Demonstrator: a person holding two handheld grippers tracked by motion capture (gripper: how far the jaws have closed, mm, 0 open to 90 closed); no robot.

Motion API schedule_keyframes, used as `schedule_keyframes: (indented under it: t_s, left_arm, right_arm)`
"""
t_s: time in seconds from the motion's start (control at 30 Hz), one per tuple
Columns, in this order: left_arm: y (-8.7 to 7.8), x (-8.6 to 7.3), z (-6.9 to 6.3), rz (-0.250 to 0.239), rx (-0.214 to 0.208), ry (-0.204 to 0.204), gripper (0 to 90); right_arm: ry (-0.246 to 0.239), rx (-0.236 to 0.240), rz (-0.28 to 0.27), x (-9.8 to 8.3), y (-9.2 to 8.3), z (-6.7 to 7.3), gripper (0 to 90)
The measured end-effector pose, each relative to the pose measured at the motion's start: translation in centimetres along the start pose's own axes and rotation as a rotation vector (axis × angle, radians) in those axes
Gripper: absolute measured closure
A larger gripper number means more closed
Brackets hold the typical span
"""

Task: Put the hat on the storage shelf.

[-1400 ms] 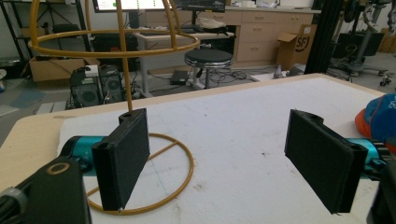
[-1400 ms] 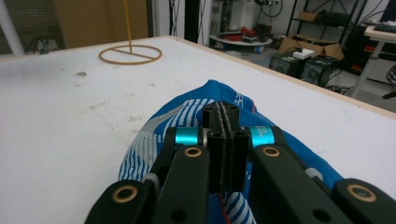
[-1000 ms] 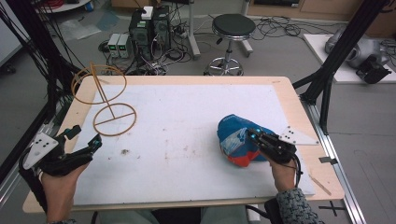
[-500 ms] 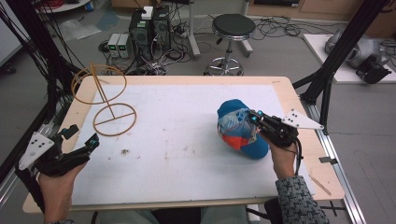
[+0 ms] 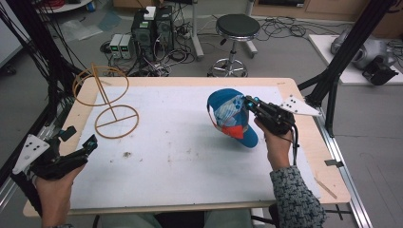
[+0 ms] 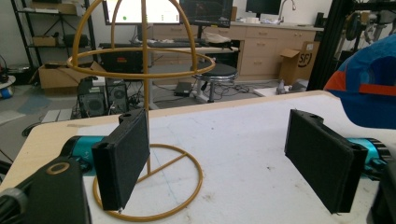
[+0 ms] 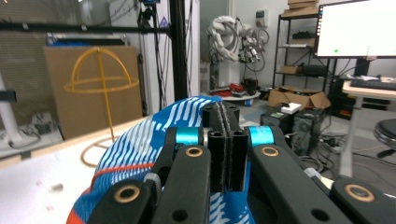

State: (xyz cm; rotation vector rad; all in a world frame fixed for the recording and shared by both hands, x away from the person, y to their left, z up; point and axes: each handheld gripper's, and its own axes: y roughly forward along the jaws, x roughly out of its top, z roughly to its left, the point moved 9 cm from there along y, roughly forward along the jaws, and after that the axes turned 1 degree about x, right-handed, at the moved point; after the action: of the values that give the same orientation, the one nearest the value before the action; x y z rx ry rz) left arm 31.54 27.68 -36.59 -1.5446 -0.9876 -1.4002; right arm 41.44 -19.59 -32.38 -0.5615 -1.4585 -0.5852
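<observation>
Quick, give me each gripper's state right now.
Left gripper: open, holding nothing.
Right gripper: shut on the blue cap, lifted off the table.

1. The high view is looking forward and down from above the person's side, taking in the whole table (image 5: 190,156) from some way off.
2. The left gripper view is riding low near the table's left edge, facing across the surface toward the yellow wire stand (image 6: 144,140), which is sitting close ahead.
3. The right gripper view is looking along its shut jaws, pressed close against the blue cap (image 7: 135,154).
4. All three views are sharing the stand (image 5: 111,102) (image 7: 100,79) and cap (image 5: 233,116) (image 6: 373,88).
</observation>
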Motion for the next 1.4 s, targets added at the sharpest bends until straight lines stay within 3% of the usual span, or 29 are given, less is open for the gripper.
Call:
schedule_keyframes:
  t_s: [0.17,0.23,0.33,0.63,0.67,0.8,1.03,1.1,1.23,1.27,1.4]
  left_arm:
    - [-0.2,0.2,0.1,-0.006,0.000,-0.003,22.2]
    - [-0.2,0.2,0.2,-0.007,0.001,-0.003,22.2]
    - [-0.2,0.2,0.2,-0.007,0.001,-0.005,22.2]
    - [0.0,0.2,0.0,-0.006,-0.006,-0.004,22.2]
    - [0.0,0.1,0.0,-0.002,-0.007,0.000,22.2]
    - [0.1,0.1,0.0,-0.001,-0.009,-0.003,22.2]
    - [0.1,-0.1,0.1,0.002,-0.008,-0.007,22.2]
    - [0.2,-0.1,0.0,0.002,-0.008,-0.006,22.2]
    - [0.2,-0.1,-0.1,0.003,-0.012,-0.006,22.2]
    - [0.3,-0.1,-0.1,0.002,-0.014,-0.009,22.2]
    - [0.4,-0.2,-0.2,0.006,-0.018,-0.009,22.2]
  right_arm:
    - [-0.007,-0.002,0.000,0.7,1.0,0.1,90.0]
    - [0.015,0.003,-0.026,1.0,1.3,0.2,90.0]
    - [0.025,-0.012,-0.019,0.8,1.4,-0.1,90.0]
    - [0.006,-0.011,-0.043,2.2,2.1,1.1,90.0]
    - [0.021,-0.012,-0.075,2.7,2.1,1.1,90.0]
    - [0.045,-0.039,-0.075,2.8,1.9,0.8,90.0]
    - [0.045,-0.068,-0.159,4.4,0.5,1.6,90.0]
    - [0.008,-0.094,-0.183,5.0,-0.2,1.8,90.0]
    - [-0.009,-0.115,-0.199,5.6,-1.1,1.9,90.0]
    - [-0.039,-0.139,-0.206,6.0,-2.0,2.0,90.0]
    - [-0.040,-0.159,-0.212,6.4,-3.0,2.0,90.0]
